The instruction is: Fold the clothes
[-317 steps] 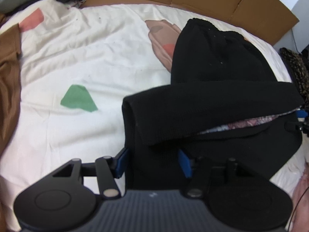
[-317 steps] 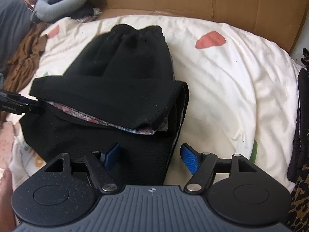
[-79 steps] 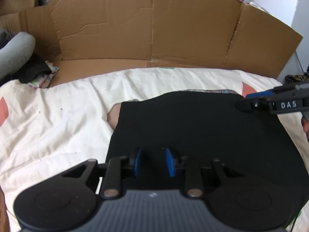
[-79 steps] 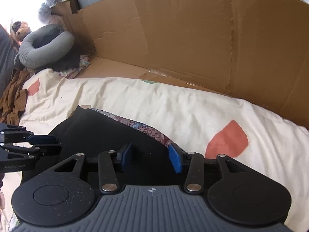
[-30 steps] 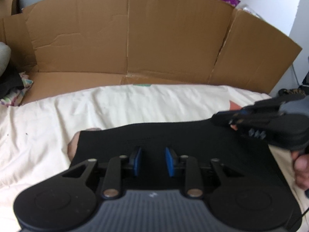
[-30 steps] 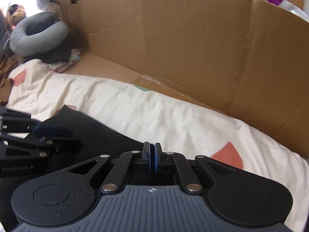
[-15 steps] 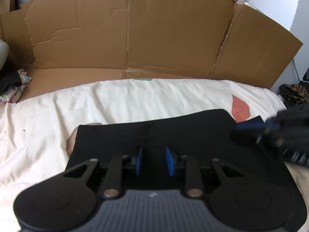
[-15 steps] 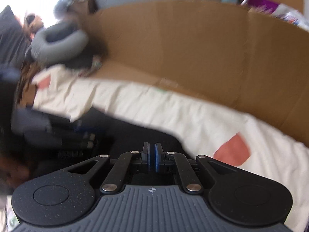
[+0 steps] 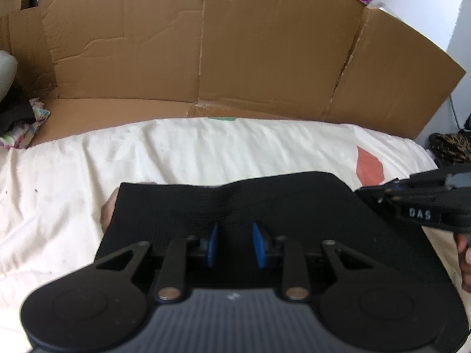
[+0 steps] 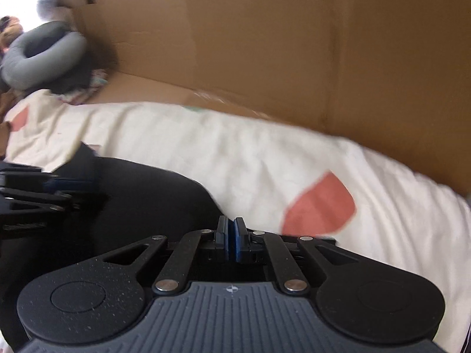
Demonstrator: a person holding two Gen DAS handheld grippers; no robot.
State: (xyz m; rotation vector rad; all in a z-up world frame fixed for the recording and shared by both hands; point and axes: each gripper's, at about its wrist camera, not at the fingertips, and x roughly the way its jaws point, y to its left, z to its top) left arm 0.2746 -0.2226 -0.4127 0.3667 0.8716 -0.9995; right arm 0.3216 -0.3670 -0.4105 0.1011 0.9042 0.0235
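Far left, right wrist view: grey ring pillow (image 10: 38, 56) at the head of the bed, dark and patterned cloth heaped beside it. Cardboard sheet (image 9: 206, 53) stands along the back edge of the bed, creased, running the full width.

Bed sheet (image 9: 206, 147), cream with scattered coloured patches, wrinkled. A pink-brown patch (image 9: 107, 214) peeks out at the left edge of the black garment (image 9: 294, 206).

Black garment lies folded flat on the sheet, near the front of the bed, a shallow pucker in its far edge at the middle.

Left gripper (image 9: 234, 244): blue fingers (image 9: 212, 244) stand apart, over the near part of the garment; fabric bunches up between them, but whether the pads press on it cannot be told.

Red patch (image 9: 368, 166) on the sheet just beyond the garment's right corner.

Right gripper (image 10: 232, 241): fingers nearly together, only a thin slit between the pads, which have just been easing apart; nothing seen caught in them. It sits at the garment's right edge, black fabric below and to its left. In the left wrist view it enters from the right at the garment's corner, with part of a hand (image 9: 463, 253) behind it.

Leopard-print cloth (image 9: 450, 150) at far right, off the bed.
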